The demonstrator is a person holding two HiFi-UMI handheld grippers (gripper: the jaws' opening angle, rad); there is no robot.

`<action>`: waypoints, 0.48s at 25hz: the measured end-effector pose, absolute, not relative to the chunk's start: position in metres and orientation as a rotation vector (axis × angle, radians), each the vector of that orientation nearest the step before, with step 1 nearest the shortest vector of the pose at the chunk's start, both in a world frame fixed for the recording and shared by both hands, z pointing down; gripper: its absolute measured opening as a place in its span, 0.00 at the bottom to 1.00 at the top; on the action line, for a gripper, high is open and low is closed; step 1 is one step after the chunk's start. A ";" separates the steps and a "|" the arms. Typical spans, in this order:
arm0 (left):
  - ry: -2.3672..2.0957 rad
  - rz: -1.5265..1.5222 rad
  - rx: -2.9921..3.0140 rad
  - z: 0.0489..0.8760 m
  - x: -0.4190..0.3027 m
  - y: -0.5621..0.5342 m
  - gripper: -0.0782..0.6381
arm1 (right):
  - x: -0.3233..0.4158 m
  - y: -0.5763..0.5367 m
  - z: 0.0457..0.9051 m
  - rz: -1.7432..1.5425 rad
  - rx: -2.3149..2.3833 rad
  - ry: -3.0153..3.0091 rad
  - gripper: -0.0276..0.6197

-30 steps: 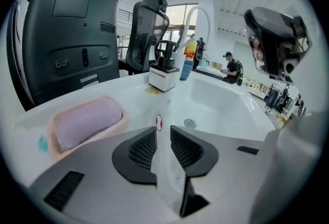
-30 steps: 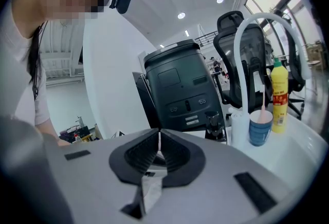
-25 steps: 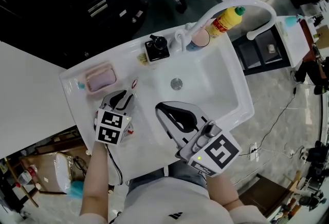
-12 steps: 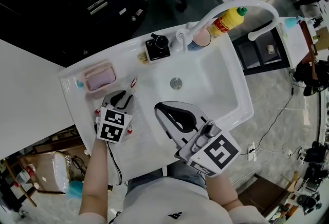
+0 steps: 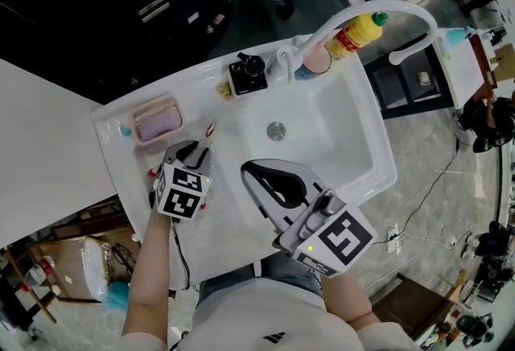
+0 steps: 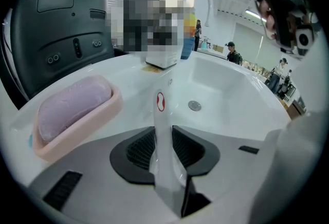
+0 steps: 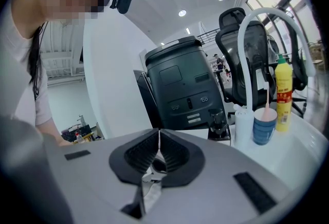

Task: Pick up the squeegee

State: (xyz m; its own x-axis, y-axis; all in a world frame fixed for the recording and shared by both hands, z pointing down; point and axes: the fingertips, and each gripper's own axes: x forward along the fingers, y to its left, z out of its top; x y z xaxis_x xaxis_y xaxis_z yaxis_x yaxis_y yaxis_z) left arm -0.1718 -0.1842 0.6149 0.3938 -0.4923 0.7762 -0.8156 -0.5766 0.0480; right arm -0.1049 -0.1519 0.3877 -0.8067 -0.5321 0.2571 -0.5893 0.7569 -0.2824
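The left gripper (image 5: pixel 189 154) has edged a little toward the basin and tipped over the last second. The right gripper (image 5: pixel 278 184) has stayed put. The left jaws are clenched on the white handle of the squeegee (image 6: pixel 160 110), whose red-marked tip points out ahead of them. To me that small shift looks like the lift just starting, though I can't tell whether the squeegee has left the surface yet. The right jaws are pressed together with nothing between them. By my count there is one squeegee, one soap (image 6: pixel 74 107) in one dish (image 6: pixel 77 138) left of the left jaws, and one cup (image 7: pixel 264 125) and one bottle (image 7: pixel 282 94) ahead of the right jaws.
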 end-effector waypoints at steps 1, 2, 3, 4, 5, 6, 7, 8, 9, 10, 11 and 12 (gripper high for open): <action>-1.118 1.046 2.228 0.616 -0.172 -0.184 0.27 | -0.105 -0.152 0.388 0.529 0.896 -2.793 0.06; -1.112 1.061 2.224 0.617 -0.171 -0.184 0.27 | -0.106 -0.152 0.387 0.529 0.894 -2.794 0.06; -1.107 1.071 2.219 0.619 -0.171 -0.184 0.27 | -0.106 -0.152 0.387 0.529 0.893 -2.795 0.06; -1.102 1.078 2.212 0.620 -0.170 -0.185 0.27 | -0.106 -0.152 0.387 0.529 0.893 -2.796 0.06; -1.097 1.081 2.203 0.620 -0.170 -0.185 0.27 | -0.106 -0.152 0.388 0.528 0.892 -2.796 0.06; -1.093 1.083 2.192 0.621 -0.169 -0.185 0.27 | -0.106 -0.152 0.388 0.527 0.892 -2.796 0.06; -1.090 1.085 2.179 0.622 -0.168 -0.186 0.27 | -0.105 -0.152 0.388 0.525 0.892 -2.796 0.06; -1.087 1.086 2.167 0.623 -0.168 -0.186 0.27 | -0.105 -0.152 0.387 0.523 0.894 -2.795 0.06; -1.083 1.085 2.154 0.623 -0.168 -0.187 0.27 | -0.104 -0.152 0.387 0.520 0.897 -2.795 0.06; -1.081 1.083 2.143 0.624 -0.168 -0.187 0.27 | -0.104 -0.153 0.386 0.517 0.902 -2.794 0.06; -1.081 1.081 2.134 0.624 -0.169 -0.187 0.27 | -0.103 -0.153 0.386 0.514 0.909 -2.793 0.06; -1.084 1.080 2.128 0.623 -0.169 -0.187 0.27 | -0.102 -0.153 0.385 0.513 0.917 -2.791 0.06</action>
